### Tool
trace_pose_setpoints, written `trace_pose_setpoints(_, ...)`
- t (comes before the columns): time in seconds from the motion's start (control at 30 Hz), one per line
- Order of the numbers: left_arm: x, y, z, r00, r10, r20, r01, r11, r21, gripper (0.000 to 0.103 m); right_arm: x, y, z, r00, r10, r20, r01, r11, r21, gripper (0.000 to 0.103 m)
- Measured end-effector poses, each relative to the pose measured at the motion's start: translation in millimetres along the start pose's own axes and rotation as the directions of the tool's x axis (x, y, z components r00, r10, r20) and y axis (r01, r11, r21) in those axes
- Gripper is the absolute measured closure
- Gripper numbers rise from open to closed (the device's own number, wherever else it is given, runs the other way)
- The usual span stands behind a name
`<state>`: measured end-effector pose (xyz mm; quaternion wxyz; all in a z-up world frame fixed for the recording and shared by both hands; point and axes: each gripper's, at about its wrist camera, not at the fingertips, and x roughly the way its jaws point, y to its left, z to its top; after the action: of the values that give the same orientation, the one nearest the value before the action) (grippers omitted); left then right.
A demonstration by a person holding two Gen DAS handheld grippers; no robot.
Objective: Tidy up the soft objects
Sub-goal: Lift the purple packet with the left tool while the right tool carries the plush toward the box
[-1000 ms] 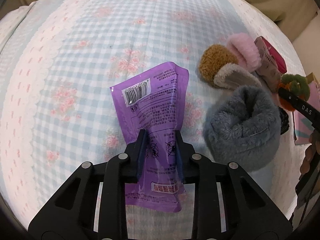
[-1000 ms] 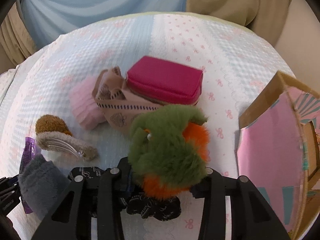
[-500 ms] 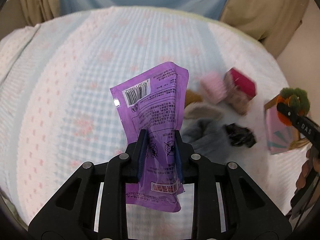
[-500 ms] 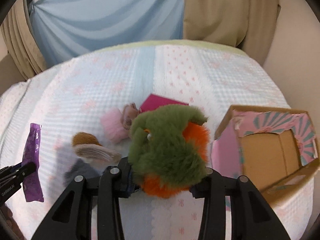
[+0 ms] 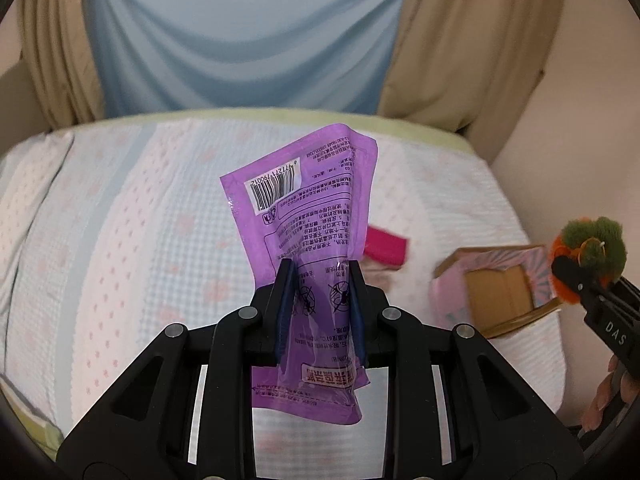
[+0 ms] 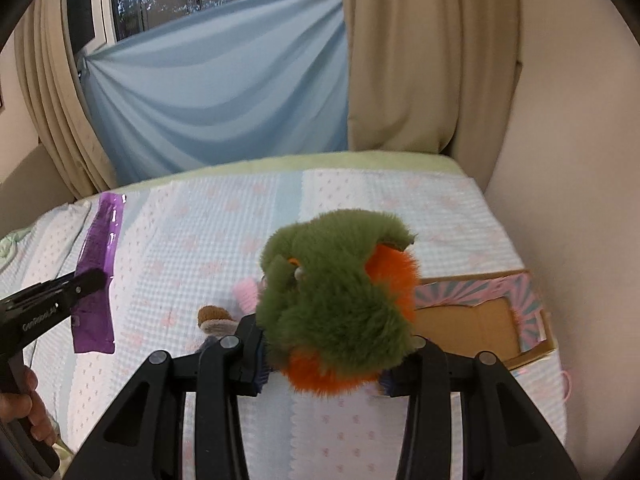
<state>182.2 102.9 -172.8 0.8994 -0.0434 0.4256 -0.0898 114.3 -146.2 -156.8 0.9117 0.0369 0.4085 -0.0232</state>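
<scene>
A purple pouch (image 5: 308, 240) of glossy plastic film, creased and printed, is clamped between the matt black plastic arms of the left gripper (image 5: 320, 280), which are fastened with dull metal pins. A green and orange toy (image 6: 340, 304) of long, shaggy plush is pinched by the right gripper (image 6: 324, 364). The bed (image 6: 200, 240) is covered with puckered, matt cotton cloth. Plain brown cardboard with printed pink paper is seen on the box (image 6: 480, 320).

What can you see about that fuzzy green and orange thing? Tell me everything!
The fuzzy toy is a round, fluffy ball of green fur with bright orange fur on its right side and underneath. It looks soft. The right tool is shut on its lower part and holds it in the air above the bed, near the open box. Nothing else touches it.
</scene>
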Motion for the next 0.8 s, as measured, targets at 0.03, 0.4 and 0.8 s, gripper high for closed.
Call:
trace_pose_setpoints(0.03,-6.8,-13.3,2.3,1.000,-0.004,0.008,0.004,1.000,0.004,0.081,-9.8,-8.3,1.9,1.000,0.000,0.007,0.000,1.000,0.000,0.065)
trace_pose_setpoints(0.4,-21.6,-176.1,7.7,0.995,-0.095,0.030,0.093,0.994,0.050,0.081,-49.3,-132.9,29.0,0.999,-0.038,0.026,0.038,0.999,-0.001,0.065)
trace_pose_setpoints(0.8,81.0,-310.9,-20.2,0.973,-0.162,-0.162,0.190,0.966,0.174,0.081,26.5,-263.1,20.0,0.979,-0.066,-0.194,0.077,0.996,0.053,0.065)
